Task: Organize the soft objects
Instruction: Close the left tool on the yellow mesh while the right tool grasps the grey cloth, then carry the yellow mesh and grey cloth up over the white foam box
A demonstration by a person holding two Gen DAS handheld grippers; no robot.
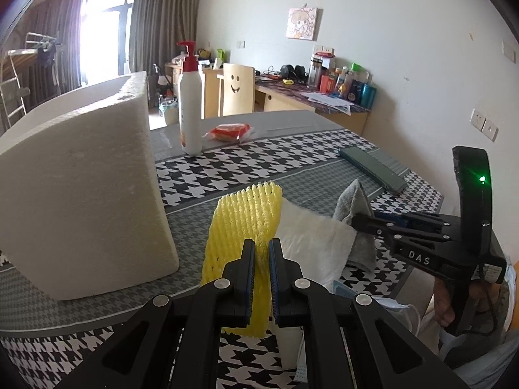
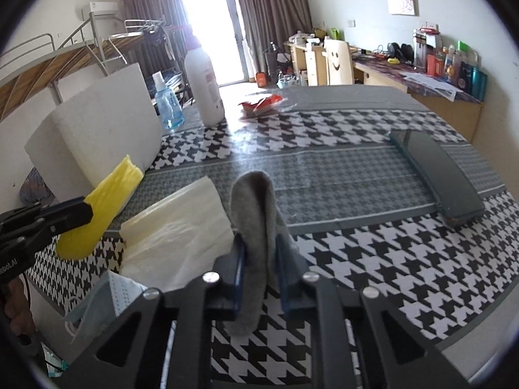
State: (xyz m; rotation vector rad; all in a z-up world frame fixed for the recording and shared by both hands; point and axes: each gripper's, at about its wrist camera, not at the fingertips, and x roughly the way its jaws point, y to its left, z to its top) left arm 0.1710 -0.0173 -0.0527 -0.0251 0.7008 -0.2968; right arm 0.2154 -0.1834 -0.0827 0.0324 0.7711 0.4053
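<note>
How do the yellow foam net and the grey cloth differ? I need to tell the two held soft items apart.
The yellow foam net is bright, with an open ribbed mesh; the grey cloth is dull, plain and fuzzy. The left gripper is shut on the net, the right gripper on the cloth. The net stands straight like a tube; the cloth droops, folded over. Both are soft and pinched between jaws above the checked table.

The left tongs [image 1: 262, 243] pointed down and forward, their jaws clamped tight on a yellow foam net [image 1: 243, 220]. The right tongs [image 2: 259, 249] tilted down likewise, pads pressed on a grey cloth [image 2: 256, 214]. Behind each tool a hand [image 1: 446, 304] showed dimly, seemingly gripping the handle.
</note>
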